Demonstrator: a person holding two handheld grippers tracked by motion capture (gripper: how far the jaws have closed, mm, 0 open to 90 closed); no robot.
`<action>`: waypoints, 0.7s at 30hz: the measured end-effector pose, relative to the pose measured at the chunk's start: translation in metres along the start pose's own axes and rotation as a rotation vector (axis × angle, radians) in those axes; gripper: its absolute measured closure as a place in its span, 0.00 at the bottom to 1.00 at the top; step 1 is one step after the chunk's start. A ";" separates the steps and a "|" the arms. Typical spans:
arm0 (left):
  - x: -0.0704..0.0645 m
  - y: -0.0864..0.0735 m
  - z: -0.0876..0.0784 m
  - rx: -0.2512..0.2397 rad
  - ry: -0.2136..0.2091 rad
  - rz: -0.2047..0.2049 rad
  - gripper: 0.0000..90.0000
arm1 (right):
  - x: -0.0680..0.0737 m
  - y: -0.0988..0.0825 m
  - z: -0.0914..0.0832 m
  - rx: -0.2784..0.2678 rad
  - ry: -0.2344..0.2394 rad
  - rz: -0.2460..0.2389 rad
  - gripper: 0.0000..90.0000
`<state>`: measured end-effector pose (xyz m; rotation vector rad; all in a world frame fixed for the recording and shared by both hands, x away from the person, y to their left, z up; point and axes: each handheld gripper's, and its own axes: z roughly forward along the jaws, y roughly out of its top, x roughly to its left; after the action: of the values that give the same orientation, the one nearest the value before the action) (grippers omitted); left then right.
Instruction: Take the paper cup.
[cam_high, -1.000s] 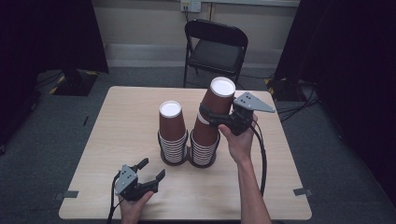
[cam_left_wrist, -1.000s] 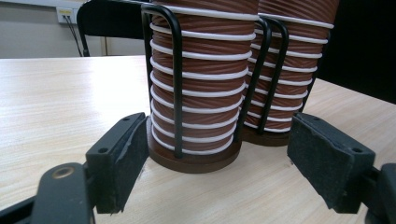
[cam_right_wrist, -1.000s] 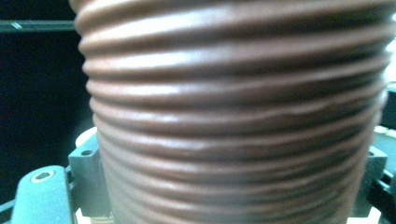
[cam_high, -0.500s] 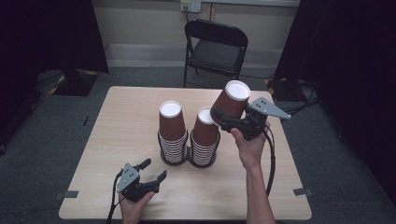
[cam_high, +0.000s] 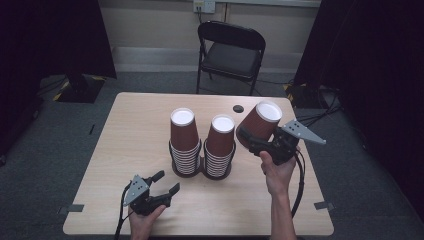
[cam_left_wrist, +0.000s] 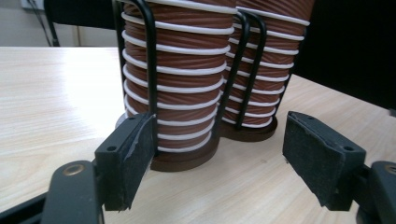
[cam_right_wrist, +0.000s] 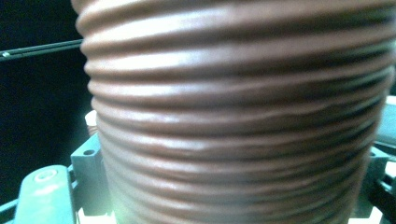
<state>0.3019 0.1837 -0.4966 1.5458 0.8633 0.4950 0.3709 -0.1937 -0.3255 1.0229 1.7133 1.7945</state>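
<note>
The right gripper is clamping a brown cup beside the stacks, needing a free table spot next, while the left gripper, jaws apart, is closing slightly on nothing.

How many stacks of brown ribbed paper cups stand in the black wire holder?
2: the left stack and the right stack stand side by side mid-table. One further brown ribbed paper cup is tilted in the right gripper, off the table.
</note>
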 end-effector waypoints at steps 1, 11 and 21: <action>0.000 0.000 0.000 0.000 0.000 0.000 0.27 | 0.000 0.000 0.000 0.000 0.000 0.000 0.16; -0.010 0.011 0.004 -0.019 -0.071 -0.010 0.31 | 0.007 -0.024 -0.015 0.027 0.057 0.082 0.16; -0.022 0.009 0.008 -0.037 -0.073 -0.010 0.34 | 0.012 -0.054 -0.016 0.078 0.076 0.147 0.16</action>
<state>0.2960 0.1616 -0.4860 1.5157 0.8013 0.4428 0.3429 -0.1883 -0.3751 1.1535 1.8086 1.8918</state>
